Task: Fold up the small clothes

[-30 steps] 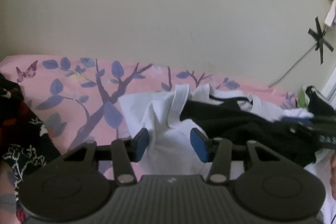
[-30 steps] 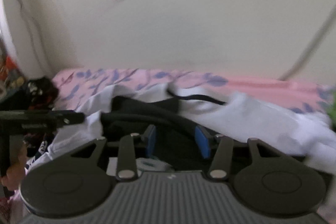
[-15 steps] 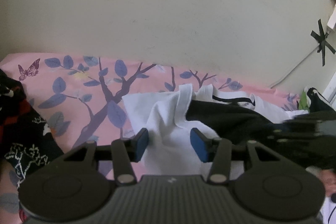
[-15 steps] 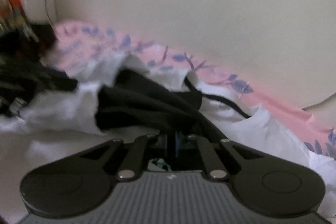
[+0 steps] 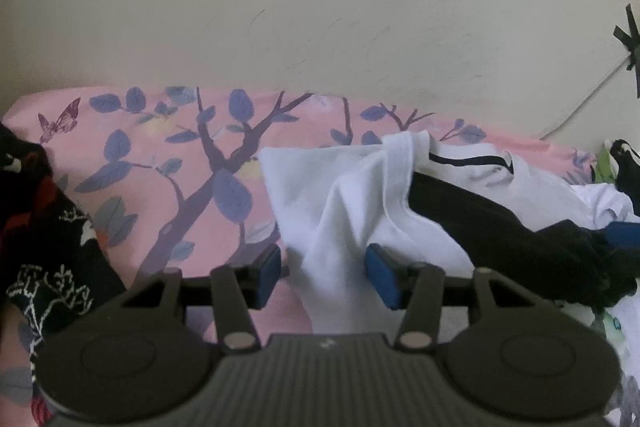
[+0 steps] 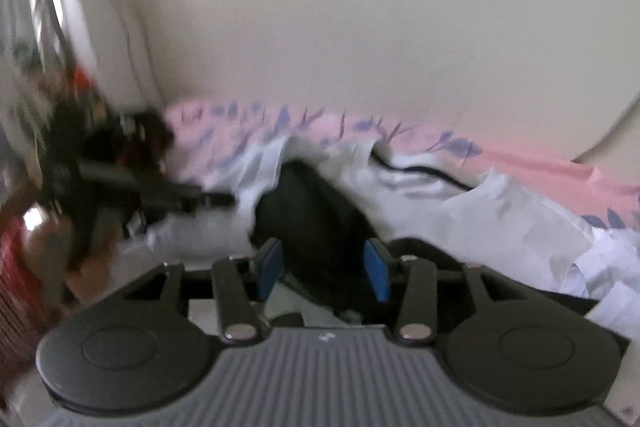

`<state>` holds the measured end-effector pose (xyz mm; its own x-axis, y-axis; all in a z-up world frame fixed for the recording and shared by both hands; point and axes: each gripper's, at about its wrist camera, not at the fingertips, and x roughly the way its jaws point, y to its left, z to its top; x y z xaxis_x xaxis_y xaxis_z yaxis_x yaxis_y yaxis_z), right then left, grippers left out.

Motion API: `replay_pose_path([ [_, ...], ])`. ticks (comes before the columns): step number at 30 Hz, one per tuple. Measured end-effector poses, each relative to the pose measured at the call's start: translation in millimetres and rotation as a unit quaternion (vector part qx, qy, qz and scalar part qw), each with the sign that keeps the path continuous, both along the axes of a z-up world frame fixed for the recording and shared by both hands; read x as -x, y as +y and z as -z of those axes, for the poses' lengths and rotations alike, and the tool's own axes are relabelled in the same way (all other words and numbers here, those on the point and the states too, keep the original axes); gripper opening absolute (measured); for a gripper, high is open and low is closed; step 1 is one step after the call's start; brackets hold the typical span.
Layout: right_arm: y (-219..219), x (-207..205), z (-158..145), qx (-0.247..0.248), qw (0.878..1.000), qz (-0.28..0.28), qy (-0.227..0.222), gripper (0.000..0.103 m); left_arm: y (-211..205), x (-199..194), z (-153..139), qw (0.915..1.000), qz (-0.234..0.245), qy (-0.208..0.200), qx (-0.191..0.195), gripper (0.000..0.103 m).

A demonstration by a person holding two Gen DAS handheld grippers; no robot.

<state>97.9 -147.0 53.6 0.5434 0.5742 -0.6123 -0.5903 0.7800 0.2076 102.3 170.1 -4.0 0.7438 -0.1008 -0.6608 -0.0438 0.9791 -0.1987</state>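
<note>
Wall (image 5: 320,27): cream, fills the upper half of both views, w/ black tape crosses (image 5: 628,35) at far right in the left wrist view.

Bed sheet (image 5: 160,155): pink, purple branch-and-leaf print, one butterfly near the left edge. It carries all the clothes.

White garment (image 5: 344,211): biggest piece of the pile, crumpled, lying on the sheet center-right. One fold runs down btwn the left gripper's pads. Behind it a second white top with black neck trim (image 5: 472,163).

Black garment (image 5: 500,227): bunched on top of the white pieces, right of the white fold. In the right wrist view the same black cloth (image 6: 316,219) sits in a heap directly ahead of the right gripper, white cloth around it.

Dark patterned fabric (image 5: 44,227): black w/ white and red print, at the sheet's left edge, apart from the white pile.

Left gripper (image 5: 326,273): jaws part-open and opening. White fold lies btwn the blue pads; the right pad looks to be against the cloth, the left pad stands clear, so no clamp.

Right gripper (image 6: 324,265): jaws part-open and opening, black cloth btwn the pads w/ gaps both sides, not pinched. View is motion-blurred. A blue pad of it also shows at far right in the left wrist view, at the black garment's edge.

The left gripper also shows at the left of the right wrist view, blurred, over the white cloth.
</note>
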Motion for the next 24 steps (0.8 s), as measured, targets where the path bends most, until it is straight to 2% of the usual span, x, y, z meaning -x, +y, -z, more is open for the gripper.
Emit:
replay_pose_path([
  [2,-8.7,-14.1,17.9,0.032,0.999,0.036,0.022,0.036,1.0,-1.5,1.8,1.0000,-0.003,0.004,-0.005,0.049],
  [3,-14.2,-26.4,36.2,0.077,0.994,0.072,0.036,0.036,0.3,-2.2,3.2,0.9999,-0.004,0.005,-0.009,0.051],
  [4,-26.9,-29.9,44.0,0.057,0.994,0.088,0.028,0.038,-0.8,-2.6,4.4,0.9999,-0.003,0.005,-0.015,0.052],
  [5,-36.7,-33.7,45.1,0.039,0.992,0.109,0.043,0.038,-1.9,-2.2,4.7,0.9998,-0.002,0.003,-0.020,0.053],
  [6,-46.6,-36.5,41.2,0.018,0.989,0.135,0.062,0.037,-1.7,-2.1,5.1,0.9997,-0.005,0.003,-0.025,0.053],
  [7,-52.8,-33.9,34.7,0.007,0.986,0.154,0.057,0.037,-1.7,-1.8,4.6,0.9996,-0.007,0.004,-0.026,0.052],
  [8,-59.4,-24.3,23.6,0.004,0.985,0.172,0.026,0.038,-1.6,-2.4,3.9,0.9996,-0.008,0.004,-0.025,0.052],
  [10,-77.6,-8.2,4.4,-0.014,0.981,0.196,-0.006,0.040,-0.6,0.5,-0.9,0.9998,-0.007,-0.003,-0.016,0.052],
  [12,-101.2,3.3,-10.6,-0.044,0.974,0.223,-0.019,0.040,-0.7,8.3,-10.7,0.9997,0.002,-0.026,0.001,0.052],
  [15,-128.3,15.2,-17.2,-0.051,0.963,0.265,-0.023,0.041,-4.5,18.8,-21.6,0.9984,0.018,-0.052,0.013,0.052],
  [20,-138.0,25.1,-1.3,-0.022,0.960,0.280,-0.003,0.042,-18.1,18.5,-20.3,0.9980,0.039,-0.050,0.005,0.052],
  [23,-136.7,23.1,12.3,-0.014,0.963,0.269,0.015,0.042,-21.8,15.2,-13.8,0.9983,0.043,-0.038,0.003,0.052],
  [24,-132.3,19.6,17.6,-0.009,0.965,0.262,0.024,0.037,-21.8,14.1,-11.5,0.9985,0.043,-0.034,0.002,0.052],
])
